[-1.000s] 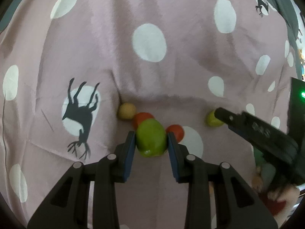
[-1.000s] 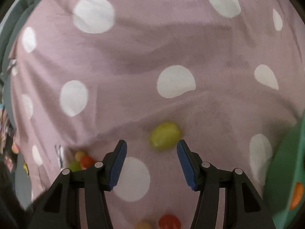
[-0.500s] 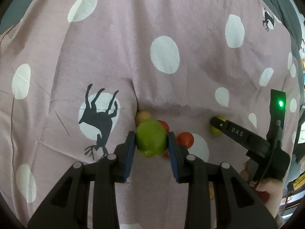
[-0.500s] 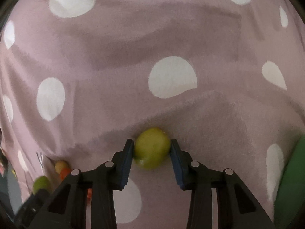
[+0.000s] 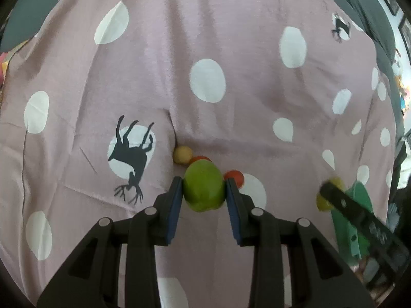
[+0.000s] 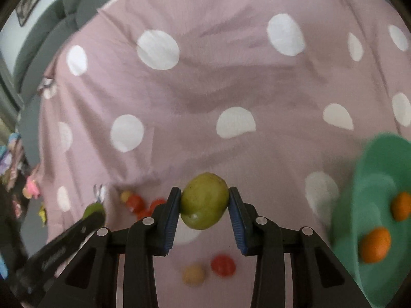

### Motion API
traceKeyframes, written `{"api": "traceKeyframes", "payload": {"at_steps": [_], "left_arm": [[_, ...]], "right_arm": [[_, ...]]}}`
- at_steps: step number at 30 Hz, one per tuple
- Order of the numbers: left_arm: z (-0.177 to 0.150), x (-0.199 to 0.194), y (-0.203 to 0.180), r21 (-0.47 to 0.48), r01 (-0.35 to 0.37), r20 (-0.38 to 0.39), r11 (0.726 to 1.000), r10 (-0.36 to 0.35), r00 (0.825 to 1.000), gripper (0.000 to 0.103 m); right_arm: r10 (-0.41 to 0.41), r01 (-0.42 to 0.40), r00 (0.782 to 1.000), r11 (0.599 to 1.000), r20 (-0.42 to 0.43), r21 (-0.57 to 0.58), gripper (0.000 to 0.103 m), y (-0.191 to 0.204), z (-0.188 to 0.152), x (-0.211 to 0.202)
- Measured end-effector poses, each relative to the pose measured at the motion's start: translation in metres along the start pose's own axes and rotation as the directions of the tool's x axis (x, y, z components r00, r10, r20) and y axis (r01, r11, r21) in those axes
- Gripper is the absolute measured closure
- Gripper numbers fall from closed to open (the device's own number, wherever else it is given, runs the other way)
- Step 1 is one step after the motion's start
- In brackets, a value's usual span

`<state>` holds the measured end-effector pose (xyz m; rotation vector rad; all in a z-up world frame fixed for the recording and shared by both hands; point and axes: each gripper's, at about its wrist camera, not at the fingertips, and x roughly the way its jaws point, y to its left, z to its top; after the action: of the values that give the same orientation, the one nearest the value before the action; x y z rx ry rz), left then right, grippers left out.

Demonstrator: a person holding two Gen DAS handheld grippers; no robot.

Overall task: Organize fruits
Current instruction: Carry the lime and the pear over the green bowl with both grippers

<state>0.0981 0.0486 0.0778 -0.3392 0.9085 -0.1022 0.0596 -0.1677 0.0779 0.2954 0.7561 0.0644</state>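
Clamping from both sides, my left gripper (image 5: 204, 192) held a bright green fruit (image 5: 203, 186), its blue pads (image 5: 175, 200) closed to the fruit's width and pressed flat against the smooth, rounded skin. My right gripper (image 6: 204, 205) was shut the same way on a duller yellow-green fruit (image 6: 204, 200), egg-shaped and faintly speckled, gripped at its widest part.

Half a second earlier the right jaws had only just closed on that fruit while it lay on the cloth; now it hung clear of the fabric, and a green plastic bowl (image 6: 370, 179) had swung into sight to the right of those jaws, with two orange fruits (image 6: 375, 243) inside. The left jaws kept the grip they had a second ago, though the cloth now sat farther below them.

Beyond the left fingertips, a pale yellow ball-like fruit (image 5: 182, 154) and two red ones (image 5: 235, 177) lay close together in a fold of the bedsheet (image 5: 231, 128), a soft, wrinkled mauve fabric printed with white dots and a black deer (image 5: 131, 154). Below the right jaws, a red fruit (image 6: 223, 265) and a pale fruit (image 6: 194, 275) lay just beside each other, both blurred.
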Motion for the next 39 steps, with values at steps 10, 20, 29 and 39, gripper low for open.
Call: {"api": "traceKeyframes", "payload": {"at_steps": [10, 20, 29, 39], "left_arm": [[-0.024, -0.018, -0.032, 0.093, -0.029, 0.036, 0.995, 0.026, 0.999, 0.070], [-0.039, -0.031, -0.112, 0.233, 0.008, 0.102, 0.972, -0.033, 0.994, 0.070], [-0.049, -0.035, -0.180, 0.305, 0.132, 0.070, 0.943, -0.161, 0.984, 0.070], [-0.064, -0.023, -0.238, 0.398, 0.211, 0.012, 0.893, -0.235, 0.972, 0.070]], "right_arm": [[0.051, -0.054, 0.997, 0.998, 0.062, 0.040, 0.064, -0.030, -0.007, -0.032], [0.023, -0.032, 0.974, 0.999, 0.223, 0.036, 0.064, -0.058, 0.003, -0.087], [-0.049, 0.018, 0.954, 0.994, 0.297, 0.107, 0.064, -0.098, 0.005, -0.121], [-0.137, 0.078, 0.945, 0.977, 0.298, 0.201, 0.064, -0.141, 0.003, -0.133]]}}
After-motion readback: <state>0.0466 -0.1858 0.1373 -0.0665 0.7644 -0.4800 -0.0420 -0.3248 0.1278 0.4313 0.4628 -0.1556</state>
